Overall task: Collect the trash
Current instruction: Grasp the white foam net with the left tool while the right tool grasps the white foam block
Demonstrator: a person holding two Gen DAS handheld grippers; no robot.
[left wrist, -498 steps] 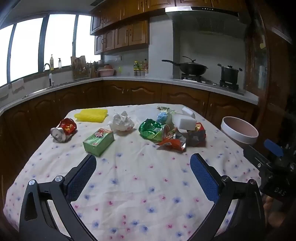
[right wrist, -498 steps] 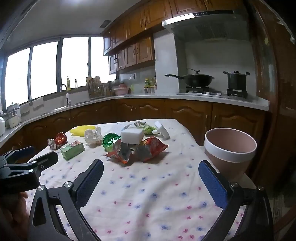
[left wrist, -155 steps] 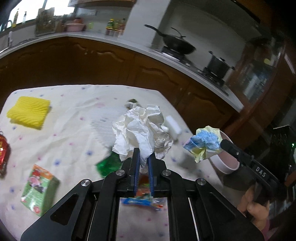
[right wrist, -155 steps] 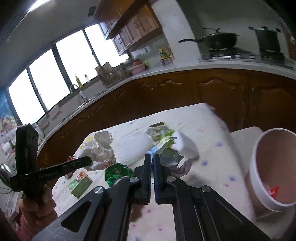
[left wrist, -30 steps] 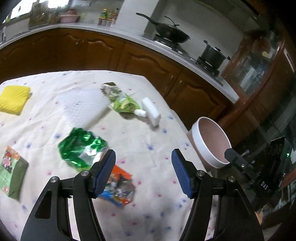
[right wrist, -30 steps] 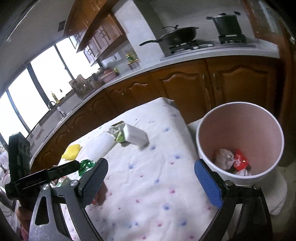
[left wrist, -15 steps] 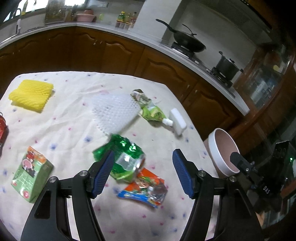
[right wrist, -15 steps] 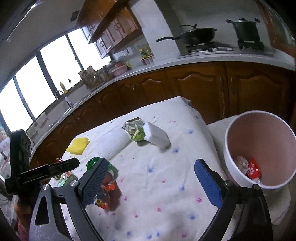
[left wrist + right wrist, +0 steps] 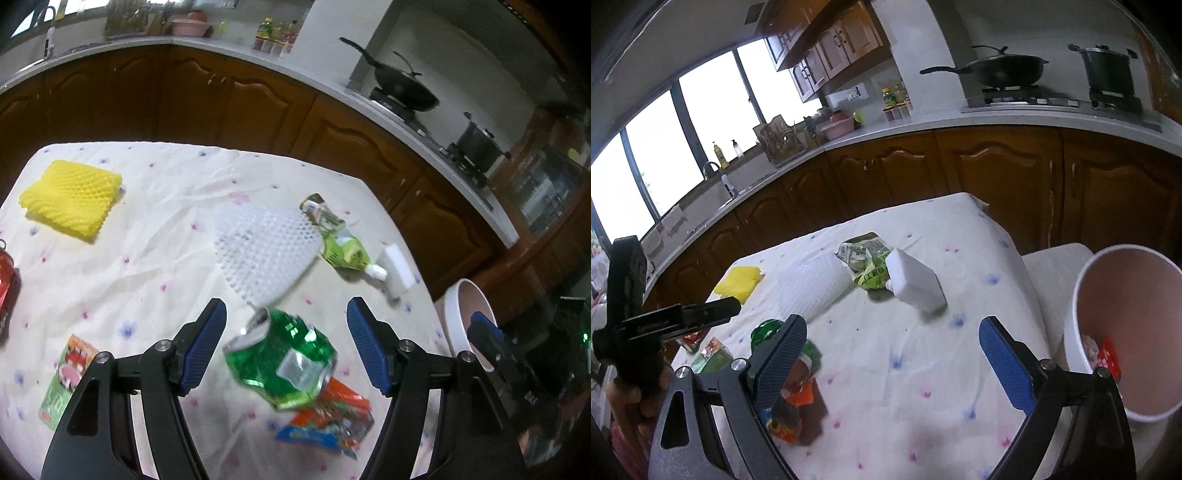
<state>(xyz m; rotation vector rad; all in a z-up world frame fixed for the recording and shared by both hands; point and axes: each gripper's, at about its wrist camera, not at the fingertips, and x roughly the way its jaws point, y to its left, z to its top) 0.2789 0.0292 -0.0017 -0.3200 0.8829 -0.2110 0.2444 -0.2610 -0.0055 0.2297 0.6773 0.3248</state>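
Observation:
A crushed green can [image 9: 280, 362] lies on the flowered tablecloth [image 9: 155, 229], half over an orange snack wrapper [image 9: 328, 421]. My left gripper [image 9: 286, 306] hovers over the can, its jaws opening, the blue pads on either side and clear of it. My right gripper [image 9: 893, 322] stands open over bare cloth with nothing between its fingers. To its right is the pink bin [image 9: 1082, 295], with a red wrapper [image 9: 1108, 358] and crumpled paper inside. A green pouch [image 9: 868, 262] and a white foam block [image 9: 916, 284] lie beyond it.
A white foam net [image 9: 266, 251], a yellow foam net [image 9: 70, 197], a green carton [image 9: 62, 384] and a red can [image 9: 5, 288] also lie on the table. Wooden kitchen cabinets [image 9: 997, 177] run behind it. The bin [image 9: 461, 321] stands off the table's right edge.
Both grippers have swung away from the bin, back over the table. The green can has come from ahead of the left fingers to between them, and the left jaws stand slightly wider.

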